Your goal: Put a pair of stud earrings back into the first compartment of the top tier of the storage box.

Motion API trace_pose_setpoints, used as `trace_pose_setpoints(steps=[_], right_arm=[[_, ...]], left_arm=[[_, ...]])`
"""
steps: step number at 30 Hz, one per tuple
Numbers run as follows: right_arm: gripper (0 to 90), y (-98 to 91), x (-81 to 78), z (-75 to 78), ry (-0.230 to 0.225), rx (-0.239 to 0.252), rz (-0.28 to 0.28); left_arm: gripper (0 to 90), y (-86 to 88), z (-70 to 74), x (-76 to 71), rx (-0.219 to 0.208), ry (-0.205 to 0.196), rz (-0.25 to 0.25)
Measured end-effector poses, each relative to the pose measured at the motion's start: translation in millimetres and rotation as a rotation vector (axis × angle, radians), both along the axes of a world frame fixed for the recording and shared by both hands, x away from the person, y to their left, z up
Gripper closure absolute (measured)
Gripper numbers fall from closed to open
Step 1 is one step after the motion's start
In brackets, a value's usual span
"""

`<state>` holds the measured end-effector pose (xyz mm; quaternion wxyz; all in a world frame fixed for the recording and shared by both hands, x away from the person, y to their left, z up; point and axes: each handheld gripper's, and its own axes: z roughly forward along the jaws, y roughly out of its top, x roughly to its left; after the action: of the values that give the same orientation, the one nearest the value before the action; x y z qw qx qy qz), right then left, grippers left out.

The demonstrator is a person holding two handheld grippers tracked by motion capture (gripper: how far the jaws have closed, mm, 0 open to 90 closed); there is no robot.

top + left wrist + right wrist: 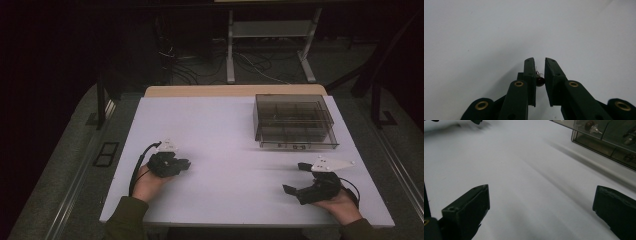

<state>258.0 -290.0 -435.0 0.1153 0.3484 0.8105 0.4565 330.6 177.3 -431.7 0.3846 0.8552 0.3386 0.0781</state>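
In the left gripper view a tiny dark red part with thin wire leads sits pinched between the two black jaws of my left gripper, just above the white table. In the high view that left gripper rests low on the table's left side and points right. On the right, near the front edge, my right gripper is held with its jaws spread wide and nothing between them. The right gripper view shows my right gripper over bare white table.
A smoky clear plastic organiser box with several compartments stands at the back right of the table. Small parts lie inside the box. Beyond the table are a desk frame and cables on the floor.
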Motion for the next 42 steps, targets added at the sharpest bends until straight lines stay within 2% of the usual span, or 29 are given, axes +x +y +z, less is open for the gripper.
trace_pose_setpoints(steps=[5,9,14,21,22,33,42], right_arm=[[0.5,-1.7,0.2,0.2,-0.004,0.003,-0.003],[0.5,-2.1,0.5,0.4,-0.002,0.008,-0.005],[0.5,-1.6,0.7,-0.1,0.002,0.006,-0.006],[0.5,-1.3,0.8,-0.3,0.005,0.005,-0.010],[0.5,-1.3,0.6,-0.2,0.005,0.006,-0.008],[0.5,-2.2,1.1,-0.6,0.005,0.014,-0.010],[0.5,-1.5,0.8,-0.9,0.008,0.014,-0.011]], left_arm=[[78.9,-2.9,3.8,1.7,-0.019,0.001,-0.018],[78.9,-6.1,6.2,3.4,-0.054,-0.002,-0.026],[78.9,-9.9,11.4,4.6,-0.075,-0.007,-0.045],[78.9,-16.0,18.3,8.2,-0.139,-0.005,-0.060],[78.9,-17.0,19.6,8.8,-0.135,-0.006,-0.066],[78.8,-38.9,34.5,16.6,-0.186,-0.017,-0.111],[78.8,-65.0,46.1,24.8,-0.203,-0.035,-0.172]])
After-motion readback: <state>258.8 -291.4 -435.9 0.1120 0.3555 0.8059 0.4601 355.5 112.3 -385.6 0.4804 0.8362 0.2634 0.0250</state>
